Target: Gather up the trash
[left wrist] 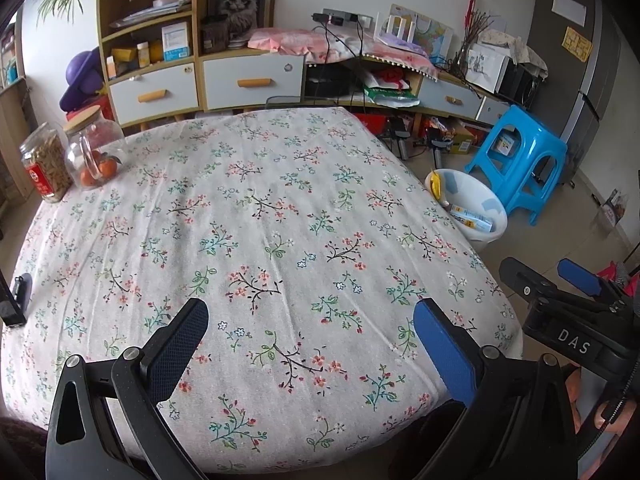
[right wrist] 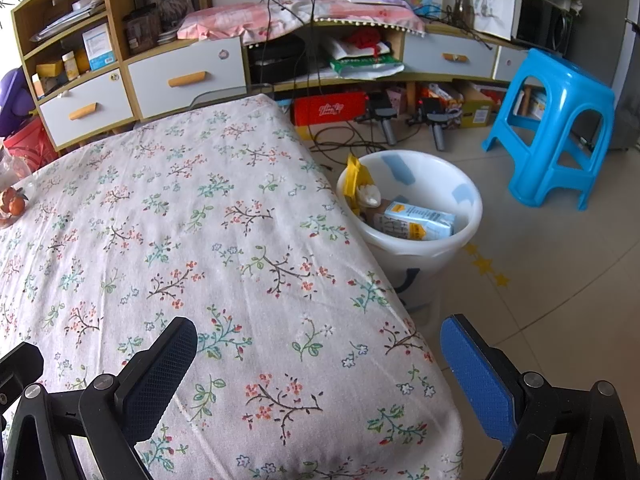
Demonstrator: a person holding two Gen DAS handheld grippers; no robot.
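A white trash bucket stands on the floor by the table's right edge; it also shows in the left wrist view. Inside it lie a light blue carton, a yellow wrapper and a crumpled white tissue. My left gripper is open and empty over the near part of the flowered tablecloth. My right gripper is open and empty over the table's near right corner; it also shows at the right in the left wrist view.
Two glass jars stand at the table's far left corner, one holding oranges. A blue plastic stool stands on the floor behind the bucket. Cluttered shelves and drawers line the far wall, with cables and boxes on the floor.
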